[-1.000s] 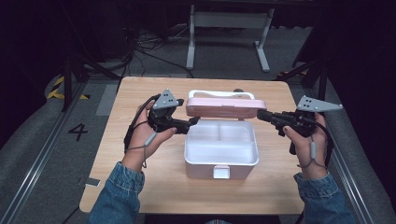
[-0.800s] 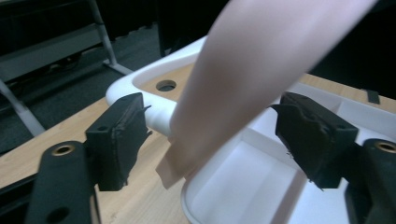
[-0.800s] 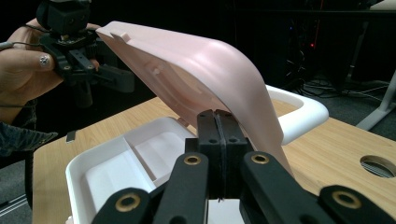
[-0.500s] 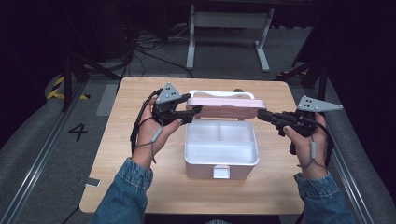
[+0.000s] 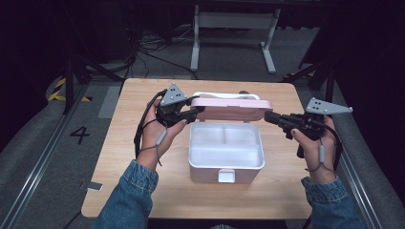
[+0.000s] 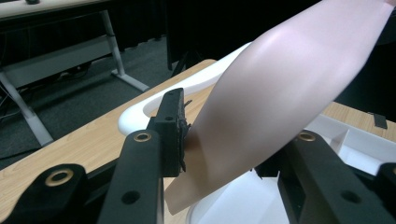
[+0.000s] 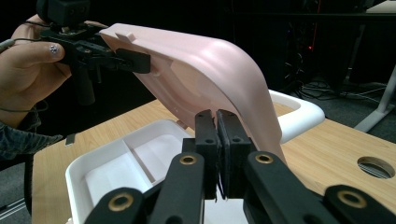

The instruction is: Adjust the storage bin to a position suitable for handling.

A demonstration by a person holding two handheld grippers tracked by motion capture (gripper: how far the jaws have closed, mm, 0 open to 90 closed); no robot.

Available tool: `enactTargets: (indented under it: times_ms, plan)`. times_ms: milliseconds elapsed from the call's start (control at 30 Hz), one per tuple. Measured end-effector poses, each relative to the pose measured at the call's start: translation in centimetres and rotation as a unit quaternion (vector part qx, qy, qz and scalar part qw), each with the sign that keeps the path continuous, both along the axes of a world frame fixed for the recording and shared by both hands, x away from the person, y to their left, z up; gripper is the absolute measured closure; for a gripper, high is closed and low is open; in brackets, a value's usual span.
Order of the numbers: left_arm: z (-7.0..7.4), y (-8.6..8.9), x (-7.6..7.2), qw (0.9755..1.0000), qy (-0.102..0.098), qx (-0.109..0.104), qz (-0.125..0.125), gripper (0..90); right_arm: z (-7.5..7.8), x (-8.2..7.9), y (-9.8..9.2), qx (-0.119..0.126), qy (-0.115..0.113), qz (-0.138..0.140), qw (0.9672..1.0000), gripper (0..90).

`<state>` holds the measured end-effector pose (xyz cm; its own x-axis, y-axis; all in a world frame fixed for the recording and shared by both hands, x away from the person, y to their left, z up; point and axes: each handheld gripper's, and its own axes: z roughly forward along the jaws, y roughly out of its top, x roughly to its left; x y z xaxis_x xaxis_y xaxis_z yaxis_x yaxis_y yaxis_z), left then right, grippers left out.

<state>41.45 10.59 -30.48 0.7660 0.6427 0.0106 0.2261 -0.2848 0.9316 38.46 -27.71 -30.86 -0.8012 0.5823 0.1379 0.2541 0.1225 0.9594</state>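
Note:
An open lunch box stands mid-table: a white divided base [image 5: 227, 168] with a latch at its front, and a pink lid [image 5: 231, 107] raised at the back, tilted over it. A white handle [image 5: 224, 95] lies behind. My left gripper [image 5: 196, 112] is shut on the lid's left end; in the left gripper view the lid [image 6: 280, 93] runs between the jaws of that gripper [image 6: 229, 154]. My right gripper [image 5: 267, 117] is at the lid's right end, jaws shut together [image 7: 217, 121] against the lid [image 7: 210, 65]. The left gripper [image 7: 135, 60] appears across the base [image 7: 107, 168].
The wooden table [image 5: 143, 181] has free room left and right of the box. A round hole [image 7: 376, 167] is in its top near the right side. A small tag [image 5: 94, 186] lies at the front left edge. A white desk frame [image 5: 234, 28] stands beyond.
The left hand has shifted forward and right, bringing its gripper onto the lid's left end. The right gripper and the lid have barely moved.

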Motion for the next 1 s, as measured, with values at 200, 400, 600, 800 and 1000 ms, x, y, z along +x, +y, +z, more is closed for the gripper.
enactTargets:
  times_ms: [200,400,600,800,1000]
  plan:
    - [0.2,0.2,1.0,1.0000,0.006,-0.005,-0.004,64.9,0.5,-0.9,-0.8,-0.005,-0.008,-0.011,0.9999,84.9]
    - [0.4,0.2,2.3,0.9998,0.018,-0.009,0.001,66.4,0.7,-1.8,-2.8,-0.001,-0.009,-0.037,0.9993,84.1]
    - [0.4,0.0,3.9,0.9996,0.023,-0.006,0.012,68.4,0.6,-2.5,-4.7,0.001,-0.008,-0.065,0.9979,83.8]
    - [0.3,-0.4,5.4,0.9993,0.026,0.009,0.027,68.7,0.4,-2.6,-5.2,-0.003,-0.005,-0.077,0.9970,83.1]
    - [0.1,-0.5,6.6,0.9986,0.035,0.016,0.035,67.5,0.2,-2.3,-5.0,-0.007,0.003,-0.074,0.9972,81.6]
